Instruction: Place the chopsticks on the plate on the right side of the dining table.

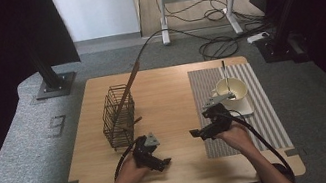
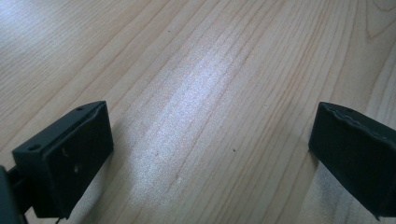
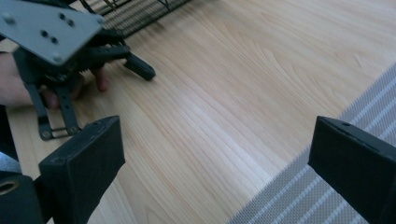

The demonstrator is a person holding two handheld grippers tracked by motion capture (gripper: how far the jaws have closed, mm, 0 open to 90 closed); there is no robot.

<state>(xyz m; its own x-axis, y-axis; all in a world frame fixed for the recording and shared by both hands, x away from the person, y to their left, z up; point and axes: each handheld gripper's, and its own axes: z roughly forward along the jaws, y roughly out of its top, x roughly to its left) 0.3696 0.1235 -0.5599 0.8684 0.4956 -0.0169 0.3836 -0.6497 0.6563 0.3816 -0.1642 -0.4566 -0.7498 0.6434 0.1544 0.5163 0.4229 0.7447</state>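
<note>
Wire basket (image 1: 119, 117) stands upright at left-centre of the high view, on the wooden table (image 1: 167, 96), with a long brown stick (image 1: 129, 87) leaning out of its top toward the upper right. Left gripper (image 1: 162, 163) sits just below and right of the basket, low over bare wood, jaws spread wide and holding nothing; its own view has plain tabletop (image 2: 201, 93) between the two black jaws. Right gripper (image 1: 198, 133) hovers at centre-right of the high view, jaws also spread and empty, at the left edge of a grey striped placemat (image 1: 265, 104). Further up the mat, a cream cup (image 1: 232, 90) with a thin utensil (image 1: 224, 73) upright in it rests on a saucer (image 1: 247, 107). The right gripper view shows the left gripper (image 3: 140, 67) at upper left and the mat (image 3: 299, 196) at lower right.
</note>
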